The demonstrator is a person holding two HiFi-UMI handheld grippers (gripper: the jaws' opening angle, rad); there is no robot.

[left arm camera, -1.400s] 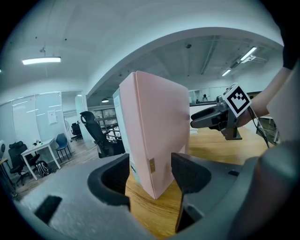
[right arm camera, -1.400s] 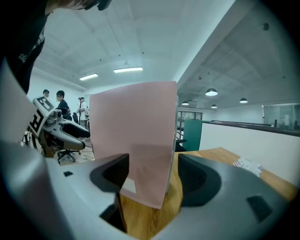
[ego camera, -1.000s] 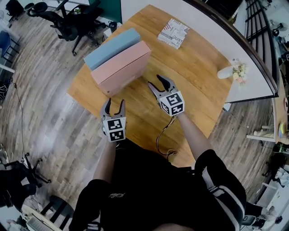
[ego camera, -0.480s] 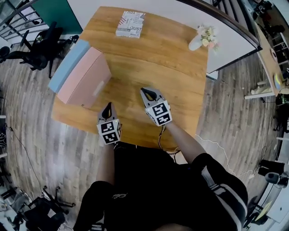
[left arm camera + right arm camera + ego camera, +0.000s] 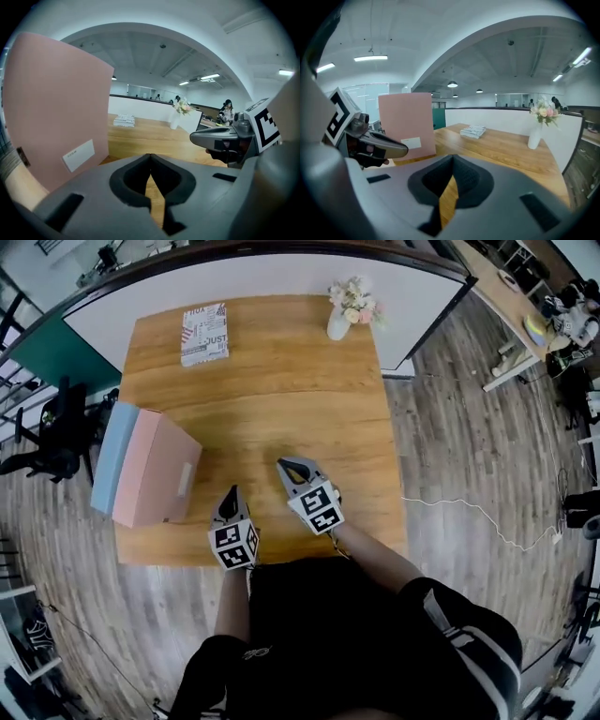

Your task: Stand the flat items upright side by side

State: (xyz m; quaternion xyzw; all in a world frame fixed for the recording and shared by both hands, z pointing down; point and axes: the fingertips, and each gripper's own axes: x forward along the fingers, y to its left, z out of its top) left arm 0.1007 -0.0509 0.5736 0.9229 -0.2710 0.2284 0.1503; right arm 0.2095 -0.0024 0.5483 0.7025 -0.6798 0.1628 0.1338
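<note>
2 flat boxes stood upright at the left edge of the table (image 5: pixel 281 390). The pink box (image 5: pixel 150 470) showed its white label (image 5: pixel 185 479) toward the table's middle, and the blue box (image 5: pixel 111 454) stood flat against its other side. I read both grippers as closed and empty. The left gripper (image 5: pixel 232 491) had its jaws together at the tips with only bare wood visible beyond them, and the right gripper (image 5: pixel 285 466) did likewise. Both hovered side by side over the table's near edge, with the left one nearer the pink box but apart from it. 1 printed booklet (image 5: pixel 204 332) lay near the far left corner. 1 vase of flowers (image 5: pixel 343 317) stood near the far right corner.
</note>
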